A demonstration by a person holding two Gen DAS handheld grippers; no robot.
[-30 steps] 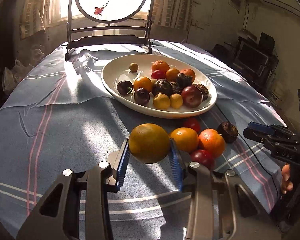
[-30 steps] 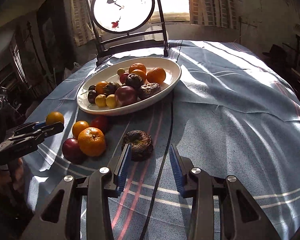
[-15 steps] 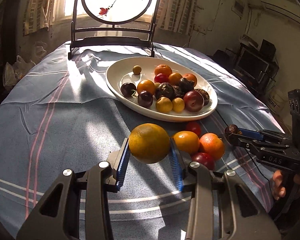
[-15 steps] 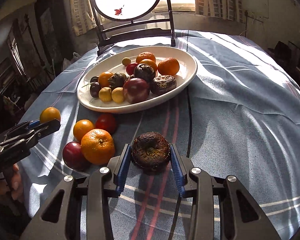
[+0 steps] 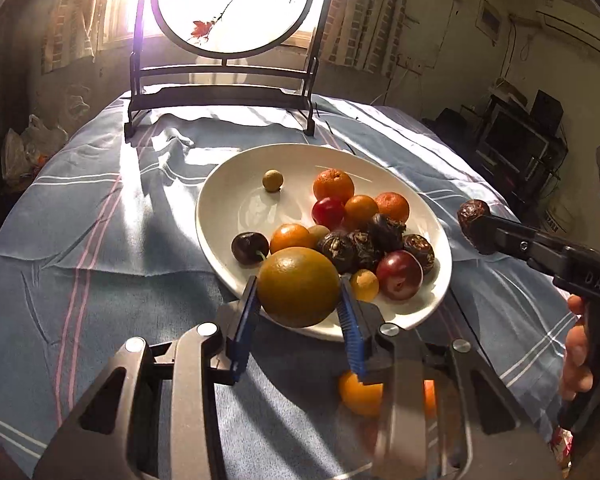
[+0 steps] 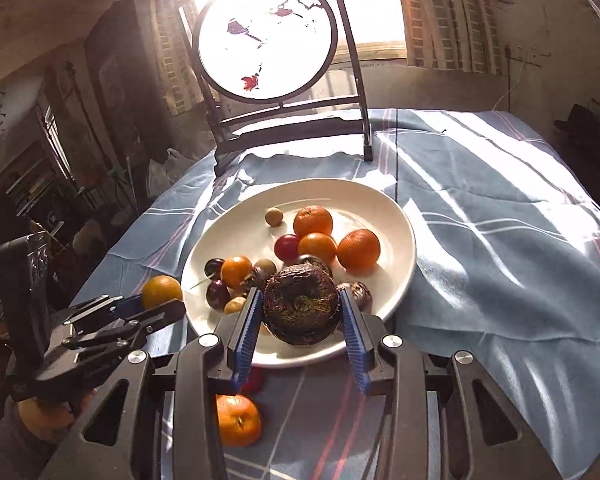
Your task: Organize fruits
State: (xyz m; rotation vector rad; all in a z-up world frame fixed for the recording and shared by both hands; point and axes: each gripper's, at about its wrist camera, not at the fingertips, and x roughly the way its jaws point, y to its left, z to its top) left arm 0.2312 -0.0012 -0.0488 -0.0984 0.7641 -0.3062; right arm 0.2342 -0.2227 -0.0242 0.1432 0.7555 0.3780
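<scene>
You are mid-carry with both hands, each bringing one fruit to the white plate (image 5: 220, 216). Your left gripper (image 5: 298, 308) is clamped on a large yellow-green orange (image 5: 299, 287), held off the cloth over the plate's near rim. Your right gripper (image 6: 300, 322) is clamped on a dark wrinkled fruit (image 6: 301, 304), also lifted, over the near part of the plate; in the left view it sits to the right of the plate.

The plate already holds a crowd of oranges, red plums and dark fruits toward its near and right side, with one small green fruit (image 5: 272, 180) alone at the far side. The far left of the plate is bare.

The next move, as I judge it, is the set-down. Take the orange on toward that bare patch, lower it until it rests on the plate, then part the jaws. A round fruit dropped onto the pile may roll off the rim, so go low first. Place the dark fruit beside its like ones, keeping your two grippers apart.

Some fruit is left on the blue cloth (image 6: 500, 264) near you, among it an orange (image 6: 237, 420), so more trips remain.
</scene>
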